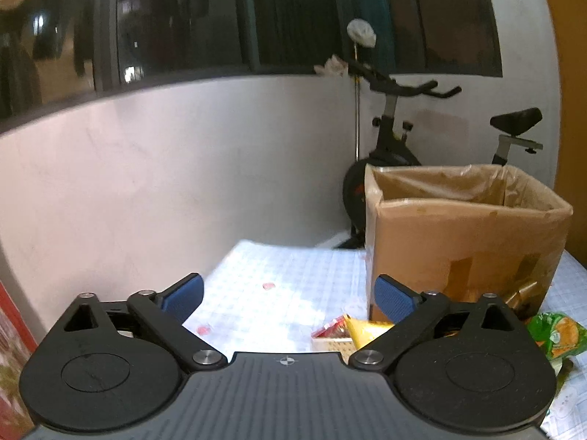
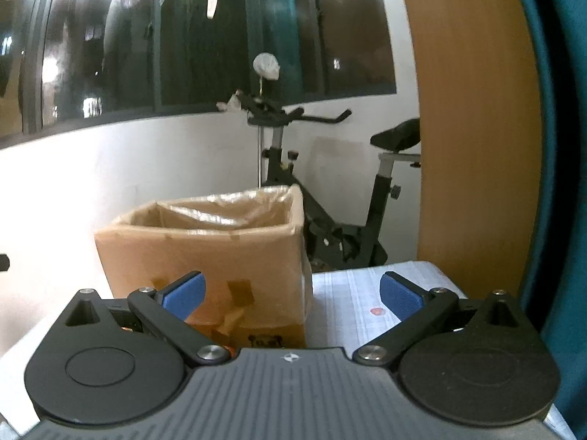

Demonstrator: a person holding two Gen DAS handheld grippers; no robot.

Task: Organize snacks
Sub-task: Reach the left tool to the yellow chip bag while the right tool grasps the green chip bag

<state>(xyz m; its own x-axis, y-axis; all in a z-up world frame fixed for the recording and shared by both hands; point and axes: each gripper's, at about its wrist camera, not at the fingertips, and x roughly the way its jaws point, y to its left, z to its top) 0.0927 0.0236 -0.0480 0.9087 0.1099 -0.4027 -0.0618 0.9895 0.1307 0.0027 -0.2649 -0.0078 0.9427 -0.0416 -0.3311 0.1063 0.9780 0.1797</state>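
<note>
Left gripper (image 1: 290, 299): jaws wide apart, empty; snacks (image 1: 352, 330) just below its right jaw, beside box (image 1: 458, 249). Right gripper (image 2: 291, 295): jaws wide, empty; box (image 2: 205, 253) behind left jaw, snacks unseen.

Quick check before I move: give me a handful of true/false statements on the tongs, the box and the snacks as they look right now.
1. Both tongs are open and empty. True: left tongs and right tongs hold nothing.
2. The cardboard box is closed with a lid. False: its top is open, with a plastic liner inside.
3. Snack packets lie on the table beside the box. True: a green packet and a yellow packet lie near its base.
4. The box sits on the floor. False: it stands on the checked tablecloth.
</note>
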